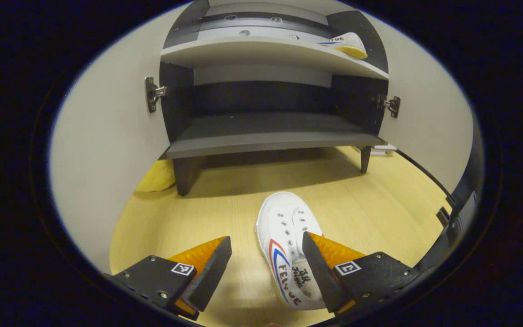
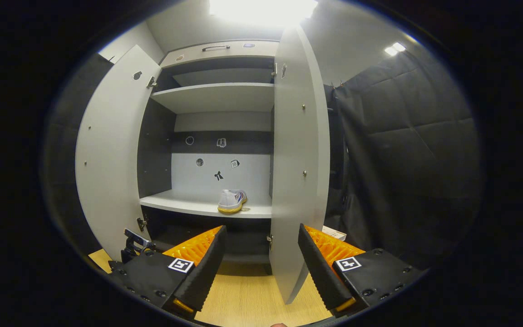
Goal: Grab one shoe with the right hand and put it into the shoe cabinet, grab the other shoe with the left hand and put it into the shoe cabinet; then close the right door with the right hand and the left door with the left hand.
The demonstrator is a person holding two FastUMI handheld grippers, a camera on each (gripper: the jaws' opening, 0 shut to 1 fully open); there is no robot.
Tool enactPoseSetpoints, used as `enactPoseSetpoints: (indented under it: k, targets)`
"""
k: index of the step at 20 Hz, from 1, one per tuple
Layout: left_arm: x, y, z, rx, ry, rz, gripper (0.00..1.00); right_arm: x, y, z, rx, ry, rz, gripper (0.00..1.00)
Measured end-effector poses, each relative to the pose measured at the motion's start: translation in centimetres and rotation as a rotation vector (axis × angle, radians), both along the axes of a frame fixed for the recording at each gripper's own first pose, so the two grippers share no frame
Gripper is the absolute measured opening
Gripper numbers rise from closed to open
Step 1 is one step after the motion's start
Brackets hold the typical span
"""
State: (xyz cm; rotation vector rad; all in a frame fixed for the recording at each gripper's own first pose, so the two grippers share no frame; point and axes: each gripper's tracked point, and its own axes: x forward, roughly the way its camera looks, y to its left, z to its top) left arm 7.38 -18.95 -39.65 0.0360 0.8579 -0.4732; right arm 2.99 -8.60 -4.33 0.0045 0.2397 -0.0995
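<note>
A white shoe [image 1: 286, 236] with red and blue stripes lies on the wooden floor, toe toward the shoe cabinet [image 1: 266, 136]. My left gripper [image 1: 266, 268] is open just above it. The shoe sits between the fingers, close to the right finger [image 1: 318, 272], which covers part of its side. The other white shoe [image 2: 232, 200] rests on the cabinet's middle shelf, also seen as the shoe [image 1: 345, 44] at the top of the left gripper view. My right gripper [image 2: 261, 268] stands open and empty, back from the cabinet. The left door [image 2: 111, 150] and right door [image 2: 295, 159] are both open.
The cabinet's low dark shelf [image 1: 270, 141] is bare. A yellow object [image 1: 157, 177] lies on the floor beside the cabinet's left leg. A small white box [image 2: 334, 233] sits on the floor right of the cabinet, in front of black cloth [image 2: 402, 159].
</note>
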Motion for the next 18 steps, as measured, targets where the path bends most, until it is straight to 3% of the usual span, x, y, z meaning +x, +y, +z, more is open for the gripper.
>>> enactPoseSetpoints:
  k: [3, 4, 5, 7, 8, 11, 12, 14, 15, 17, 18]
  targets:
    - [-1.0, 0.2, -2.2, 0.035, 0.063, -0.001, 1.0, -0.3, -0.3, -0.5, -0.001, 0.016, -0.006, 0.98]
    - [-1.4, 0.2, -2.6, 0.037, 0.086, 0.001, 0.95, -0.3, -0.4, -0.6, -0.004, 0.022, -0.007, 0.98]
    - [-1.7, 0.2, -2.8, 0.03, 0.096, 0.007, 1.0, -0.3, -0.5, -0.7, -0.006, 0.027, -0.008, 0.98]
    - [-1.9, 0.0, -3.0, -0.005, 0.106, 0.017, 0.94, -0.4, -0.7, -0.8, -0.004, 0.031, -0.011, 0.98]
    - [-2.1, -0.7, -3.0, -0.043, 0.124, 0.008, 0.88, -0.4, -0.7, -0.9, 0.001, 0.033, -0.012, 0.98]
    - [-2.2, -1.5, -2.8, -0.054, 0.146, -0.004, 0.5, -0.3, -0.8, -1.0, 0.012, 0.038, -0.013, 0.98]
    - [-1.7, -1.4, -2.4, -0.03, 0.112, -0.001, 0.49, -0.3, -0.8, -0.9, 0.012, 0.036, -0.013, 0.98]
    - [-1.3, -1.2, -2.2, -0.02, 0.088, 0.026, 0.25, -0.4, -0.8, -0.6, 0.008, 0.028, -0.008, 0.93]
    - [-1.3, -1.1, -2.2, -0.017, 0.085, 0.032, 0.07, -0.5, -0.8, -0.3, 0.003, 0.022, -0.005, 0.98]
    - [-0.8, -1.0, -1.7, -0.022, 0.07, 0.043, 0.02, -0.7, -1.1, 0.1, -0.01, 0.014, -0.006, 0.98]
    - [-0.7, -0.8, -1.0, -0.024, 0.056, 0.041, 0.02, -0.9, -1.2, 0.4, -0.015, 0.01, -0.008, 0.93]
